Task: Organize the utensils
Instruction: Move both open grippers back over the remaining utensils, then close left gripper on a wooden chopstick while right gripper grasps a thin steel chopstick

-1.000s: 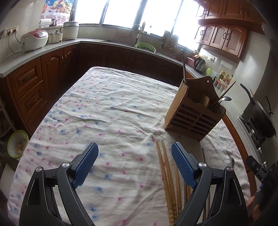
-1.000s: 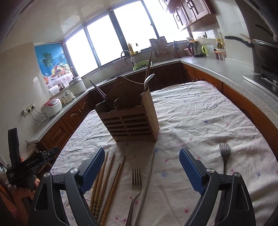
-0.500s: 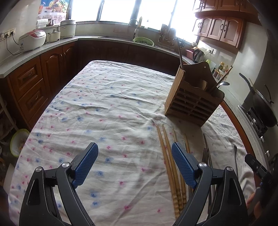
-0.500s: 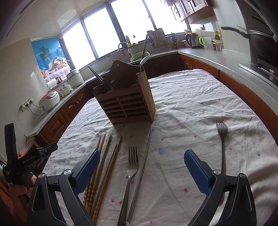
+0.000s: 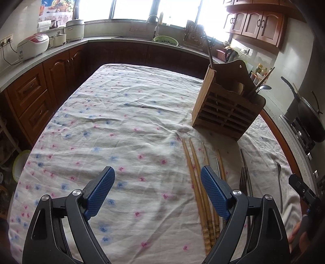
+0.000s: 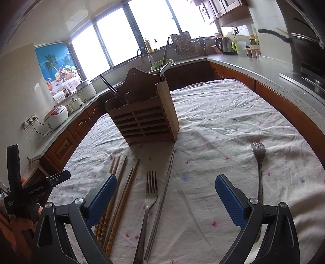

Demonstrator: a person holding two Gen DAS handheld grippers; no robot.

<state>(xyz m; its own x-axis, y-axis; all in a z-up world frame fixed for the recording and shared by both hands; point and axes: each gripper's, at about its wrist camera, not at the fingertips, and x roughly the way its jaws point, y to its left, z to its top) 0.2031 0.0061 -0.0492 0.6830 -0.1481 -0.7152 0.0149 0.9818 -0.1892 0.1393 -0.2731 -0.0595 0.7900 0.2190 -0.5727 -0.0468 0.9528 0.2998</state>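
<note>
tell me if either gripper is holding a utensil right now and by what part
Nothing is held. The left gripper and right gripper are both open above the tablecloth; the forks and chopsticks lie untouched.

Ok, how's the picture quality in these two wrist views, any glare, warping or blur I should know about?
Left wrist view: the windows are blown out white; the slatted wooden utensil holder stays sharp. Fisheye bends the grey countertop, with dark vignetted corners. Right wrist view: the windows glare again, the flowered white tablecloth is evenly lit, and the steel fork reads crisply.
</note>
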